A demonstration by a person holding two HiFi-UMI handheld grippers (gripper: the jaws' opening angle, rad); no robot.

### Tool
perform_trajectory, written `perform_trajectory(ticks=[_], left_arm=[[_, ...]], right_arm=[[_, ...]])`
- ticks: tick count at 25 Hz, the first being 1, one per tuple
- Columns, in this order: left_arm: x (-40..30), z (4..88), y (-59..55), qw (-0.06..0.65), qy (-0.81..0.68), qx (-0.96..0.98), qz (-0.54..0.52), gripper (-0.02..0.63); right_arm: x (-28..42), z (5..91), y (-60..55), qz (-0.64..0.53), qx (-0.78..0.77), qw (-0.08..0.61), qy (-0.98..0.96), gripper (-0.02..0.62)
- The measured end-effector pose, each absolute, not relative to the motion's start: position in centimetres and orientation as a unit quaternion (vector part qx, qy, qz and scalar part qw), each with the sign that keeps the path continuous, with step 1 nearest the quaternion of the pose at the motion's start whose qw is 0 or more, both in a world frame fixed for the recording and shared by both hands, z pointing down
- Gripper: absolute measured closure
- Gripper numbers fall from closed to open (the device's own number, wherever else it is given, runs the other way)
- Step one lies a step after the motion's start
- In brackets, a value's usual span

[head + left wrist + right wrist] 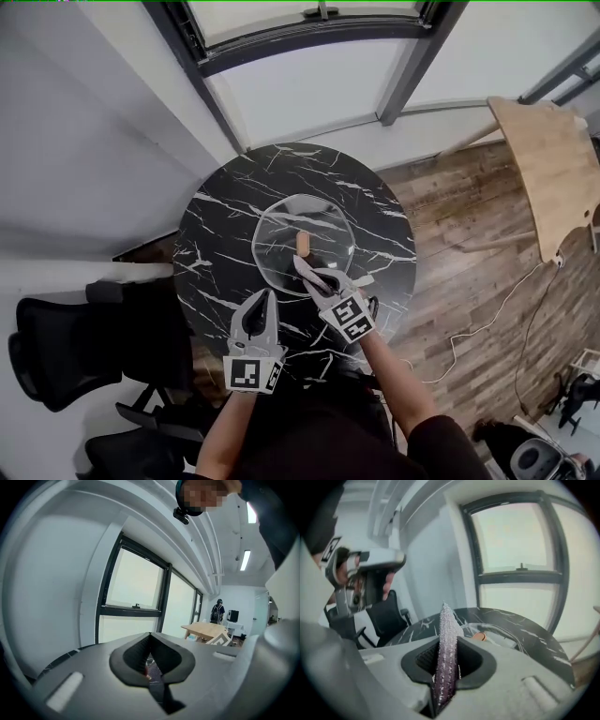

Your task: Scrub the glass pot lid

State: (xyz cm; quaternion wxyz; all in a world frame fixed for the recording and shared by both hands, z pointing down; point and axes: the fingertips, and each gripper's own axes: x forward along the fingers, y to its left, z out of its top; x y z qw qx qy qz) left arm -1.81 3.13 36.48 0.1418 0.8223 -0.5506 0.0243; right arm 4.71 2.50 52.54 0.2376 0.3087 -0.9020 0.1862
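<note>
Right hand-held gripper (305,268) pinching scrubber (445,641), glass lid (281,225) partly behind; left hand-held gripper (267,296) pressed together.

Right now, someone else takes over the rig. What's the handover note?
Grippers: left gripper is shut and empty, over the near side of the table. The right gripper is shut on a glittery scrub cloth, at the near rim of the glass lid.
Things: glass lid lies flat mid-table, knob up.
Done: cloth gripped. Contact with the glass can't be told.
Left: scrub the lid.
</note>
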Motion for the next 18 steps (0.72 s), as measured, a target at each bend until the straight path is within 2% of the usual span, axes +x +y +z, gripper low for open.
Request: perform_trajectory(ticks=[3,10,18], left_arm=[[-1.1,35.6,3.4,0.141,-0.557,0.818,0.019,0.603],[1.1,31.5,4.3,0.106,-0.583,0.806,0.007,0.603],[2.9,27.6,6.0,0.081,-0.599,0.797,-0.009,0.603]], right_arm=[[5.2,48.2,1.1,0.202,0.345,0.164,-0.902,0.526],[7.5,38.4,-0.1,0.163,0.379,0.07,-0.908,0.525],[10.7,31.5,1.3,0.119,0.41,0.031,-0.904,0.525]])
